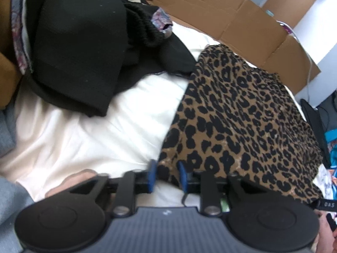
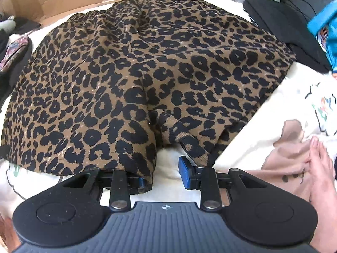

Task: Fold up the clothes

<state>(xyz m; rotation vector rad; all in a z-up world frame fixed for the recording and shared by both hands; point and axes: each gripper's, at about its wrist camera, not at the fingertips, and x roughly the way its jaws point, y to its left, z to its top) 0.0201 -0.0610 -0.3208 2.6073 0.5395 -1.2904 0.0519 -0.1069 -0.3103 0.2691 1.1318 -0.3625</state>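
A leopard-print pair of shorts (image 2: pixel 134 67) lies spread on the white bed sheet (image 1: pixel 84 130), waistband away from me. It also shows in the left wrist view (image 1: pixel 248 118). My left gripper (image 1: pixel 167 176) is at the shorts' near left hem; its blue pads (image 1: pixel 152 175) stand a little apart with the fabric edge between them. My right gripper (image 2: pixel 162 176) is open at the near hem by the crotch; the left pad is hidden under one leg's hem, the right pad (image 2: pixel 183 171) is bare next to the other leg's edge.
A heap of black clothes (image 1: pixel 80 48) lies at the far left of the bed. Flattened cardboard (image 1: pixel 227 19) stands along the far edge. A printed cream cloth (image 2: pixel 294 113) and a bare foot (image 2: pixel 322 172) are at the right. Dark bags (image 2: pixel 280 16) sit beyond.
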